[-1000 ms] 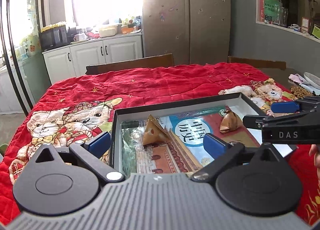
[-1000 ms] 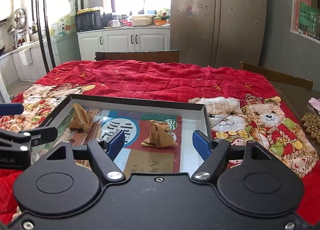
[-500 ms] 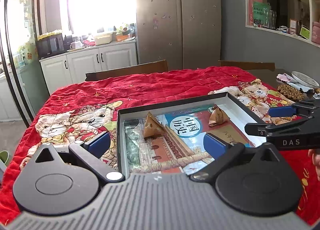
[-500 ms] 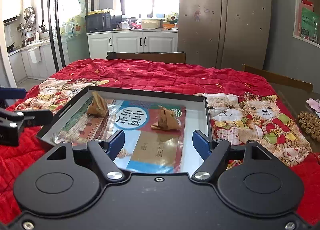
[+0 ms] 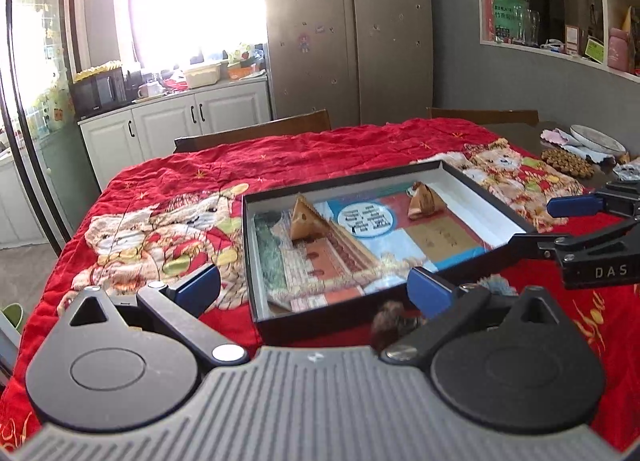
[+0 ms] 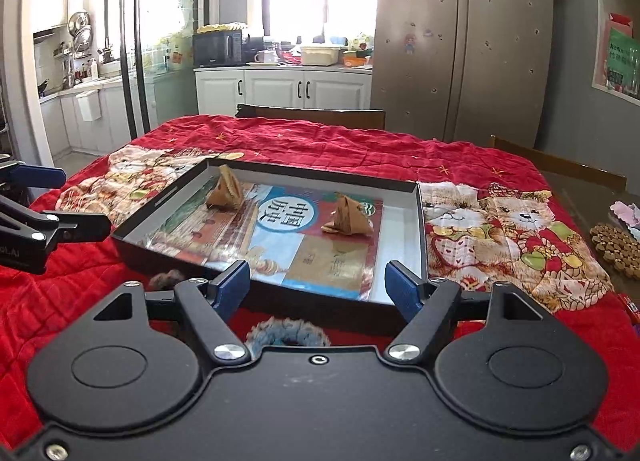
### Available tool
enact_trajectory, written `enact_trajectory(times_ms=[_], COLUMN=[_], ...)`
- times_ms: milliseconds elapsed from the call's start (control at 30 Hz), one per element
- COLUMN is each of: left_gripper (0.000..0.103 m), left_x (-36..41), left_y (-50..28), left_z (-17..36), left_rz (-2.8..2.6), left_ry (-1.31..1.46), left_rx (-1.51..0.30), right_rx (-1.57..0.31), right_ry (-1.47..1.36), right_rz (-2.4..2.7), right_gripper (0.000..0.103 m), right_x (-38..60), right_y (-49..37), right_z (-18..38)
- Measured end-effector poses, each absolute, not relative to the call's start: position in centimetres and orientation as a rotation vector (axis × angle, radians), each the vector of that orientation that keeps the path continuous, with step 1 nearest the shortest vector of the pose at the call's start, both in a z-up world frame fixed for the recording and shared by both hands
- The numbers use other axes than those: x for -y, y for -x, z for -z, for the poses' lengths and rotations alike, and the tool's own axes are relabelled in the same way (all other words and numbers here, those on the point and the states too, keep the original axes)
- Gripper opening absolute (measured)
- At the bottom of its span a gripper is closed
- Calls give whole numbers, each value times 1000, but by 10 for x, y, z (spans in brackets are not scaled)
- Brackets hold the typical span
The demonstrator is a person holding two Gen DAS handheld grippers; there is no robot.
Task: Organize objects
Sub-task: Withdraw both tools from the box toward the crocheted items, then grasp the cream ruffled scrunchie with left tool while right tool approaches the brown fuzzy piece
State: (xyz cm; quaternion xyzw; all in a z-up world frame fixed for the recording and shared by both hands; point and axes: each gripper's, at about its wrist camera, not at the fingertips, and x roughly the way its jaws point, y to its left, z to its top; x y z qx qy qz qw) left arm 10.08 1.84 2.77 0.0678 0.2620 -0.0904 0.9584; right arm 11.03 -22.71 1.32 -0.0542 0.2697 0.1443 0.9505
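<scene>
Two brown paper-wrapped pyramid parcels [image 6: 347,217] are sitting in the shallow black box [image 6: 256,167]; I am holding both tongs [image 5: 314,287] [image 6: 318,285] apart, empty.

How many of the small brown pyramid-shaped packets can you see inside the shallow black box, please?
2. One packet sits near the far-left corner of the box; the other packet sits further right, on the printed sheet. None appears hidden.

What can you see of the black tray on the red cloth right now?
The black tray is a shallow rectangular box, probably cardboard, dark outside with pale inner walls. It lies flat and open on the red bear-print cloth. Inside lies a glossy printed sheet with Chinese characters, and on that stand two tan folded pyramids, apart. Neither gripper touches the tray.
</scene>
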Motion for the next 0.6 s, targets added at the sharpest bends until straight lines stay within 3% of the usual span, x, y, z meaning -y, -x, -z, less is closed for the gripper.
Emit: enact_trajectory(times_ms=[467,600], left_gripper=[103,103], left_x=[-30,-26], left_y=[-57,-42], left_z=[1,9], left_rz=[301,354], left_ry=[-175,-223], left_rx=[-530,-513], right_rx=[-535,-560], right_ry=[147,154], right_rz=[-357,-382], right_gripper=[71,67], right_x=[218,214], right_y=[-59,-51], right_z=[11,22])
